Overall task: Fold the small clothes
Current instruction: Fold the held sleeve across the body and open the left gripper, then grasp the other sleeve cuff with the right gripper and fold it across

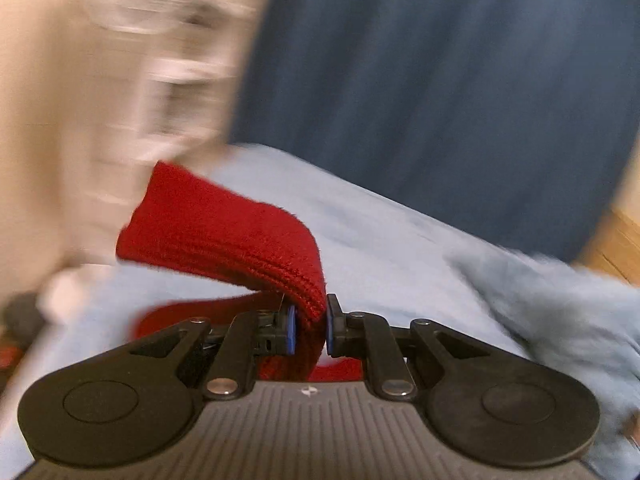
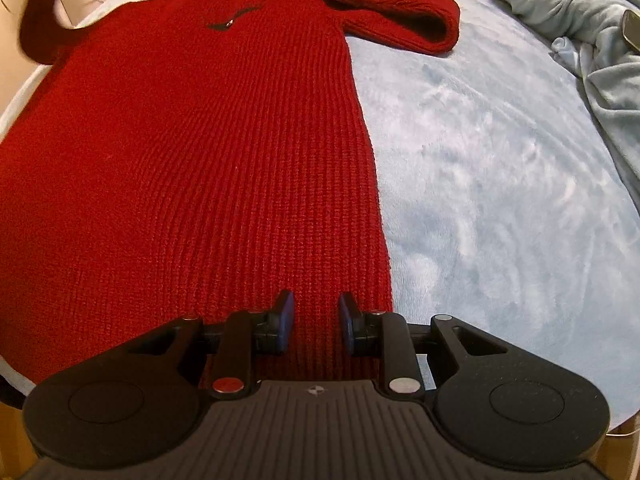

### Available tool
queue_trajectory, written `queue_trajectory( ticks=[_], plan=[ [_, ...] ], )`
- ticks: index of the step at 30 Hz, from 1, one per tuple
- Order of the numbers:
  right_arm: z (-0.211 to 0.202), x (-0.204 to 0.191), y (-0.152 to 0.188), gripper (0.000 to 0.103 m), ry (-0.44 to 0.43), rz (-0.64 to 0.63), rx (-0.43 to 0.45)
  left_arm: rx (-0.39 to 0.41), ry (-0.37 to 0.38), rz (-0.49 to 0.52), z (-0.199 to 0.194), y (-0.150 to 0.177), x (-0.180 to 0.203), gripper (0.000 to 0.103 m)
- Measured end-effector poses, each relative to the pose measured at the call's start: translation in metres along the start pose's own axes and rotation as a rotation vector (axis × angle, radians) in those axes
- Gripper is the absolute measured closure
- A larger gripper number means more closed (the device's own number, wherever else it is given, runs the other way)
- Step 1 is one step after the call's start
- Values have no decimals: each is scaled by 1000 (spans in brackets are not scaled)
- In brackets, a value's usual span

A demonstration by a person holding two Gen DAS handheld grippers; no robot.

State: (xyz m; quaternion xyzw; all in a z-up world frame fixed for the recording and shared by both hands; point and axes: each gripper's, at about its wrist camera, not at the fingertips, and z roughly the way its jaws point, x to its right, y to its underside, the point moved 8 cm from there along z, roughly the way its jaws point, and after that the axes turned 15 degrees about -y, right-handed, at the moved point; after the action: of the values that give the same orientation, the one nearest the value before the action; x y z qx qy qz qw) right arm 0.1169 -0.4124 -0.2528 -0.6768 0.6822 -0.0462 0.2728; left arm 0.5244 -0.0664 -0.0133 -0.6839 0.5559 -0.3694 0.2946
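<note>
A red ribbed knit sweater (image 2: 192, 152) lies flat on a light blue fleece blanket (image 2: 500, 168), neck at the far end. Its right sleeve (image 2: 400, 12) is bent back toward the collar. My right gripper (image 2: 316, 322) is open, low over the sweater's hem near its right edge, holding nothing. My left gripper (image 1: 311, 326) is shut on a red sleeve (image 1: 224, 236) and holds it lifted above the blanket (image 1: 400, 248); the cuff end droops forward. The left wrist view is motion-blurred.
A rumpled grey-blue blanket (image 2: 580, 28) is bunched at the far right, with a dark object (image 2: 632, 28) on it. A dark blue surface (image 1: 460, 80) rises behind the bed. A pale blurred shape (image 1: 100, 100) fills the left. Wood (image 1: 616, 248) shows at right.
</note>
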Motion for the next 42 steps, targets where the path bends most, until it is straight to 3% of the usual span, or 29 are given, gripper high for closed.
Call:
queue_trajectory(
  ticks=[1, 4, 7, 9, 11, 14, 16, 21, 22, 23, 25, 27, 30, 31, 34, 35, 37, 39, 42],
  plan=[
    [0, 1, 0, 77, -5, 2, 1, -22, 62, 34, 0, 18, 36, 83],
    [-1, 1, -1, 76, -15, 0, -7, -167, 177, 179, 8, 90, 109, 10],
    [-4, 3, -1, 77, -41, 5, -12, -201, 176, 335, 6, 146, 115, 8],
    [-4, 8, -2, 77, -61, 25, -7, -232, 143, 310, 3, 163, 77, 6],
    [-3, 10, -2, 77, -71, 45, -2, -226, 75, 250, 4, 161, 26, 4],
    [1, 9, -4, 76, -58, 39, 3, -160, -123, 197, 17, 136, -46, 4],
    [3, 7, -5, 76, -36, 28, 5, -173, -192, 135, 35, 122, -78, 4],
    [4, 6, -5, 76, -20, 10, -2, -367, -144, 57, 90, 138, -92, 11],
    [4, 6, -5, 76, -21, 10, -5, -382, -138, 70, 98, 144, -86, 35],
    [4, 6, -6, 76, -21, 10, -9, -394, -136, 105, 107, 148, -81, 92],
    [2, 6, -8, 77, -18, 12, -19, -416, -209, 174, 125, 156, -86, 103],
    [-6, 8, -18, 79, -5, 21, -6, -402, -231, 161, 133, 157, -99, 103],
    [-36, 16, -65, 79, -2, 2, 159, -381, -200, 139, 132, 150, -109, 101],
    [-42, 19, -85, 77, 20, -36, 212, -376, -188, 141, 128, 149, -108, 91],
    [-41, 34, -161, 63, 139, -188, 343, -350, -202, 108, 102, 144, -108, 21],
    [-31, 39, -188, 56, 152, -223, 366, -319, -218, 96, 91, 145, -111, 16],
    [-1, 52, -230, 50, 171, -268, 373, -323, -216, 93, 63, 148, -113, 15],
    [45, 66, -262, 48, 238, -343, 291, -337, -211, 91, 34, 155, -117, 15],
    [103, 76, -282, 48, 307, -439, 179, -321, -214, 90, -11, 166, -132, 14]
  ],
)
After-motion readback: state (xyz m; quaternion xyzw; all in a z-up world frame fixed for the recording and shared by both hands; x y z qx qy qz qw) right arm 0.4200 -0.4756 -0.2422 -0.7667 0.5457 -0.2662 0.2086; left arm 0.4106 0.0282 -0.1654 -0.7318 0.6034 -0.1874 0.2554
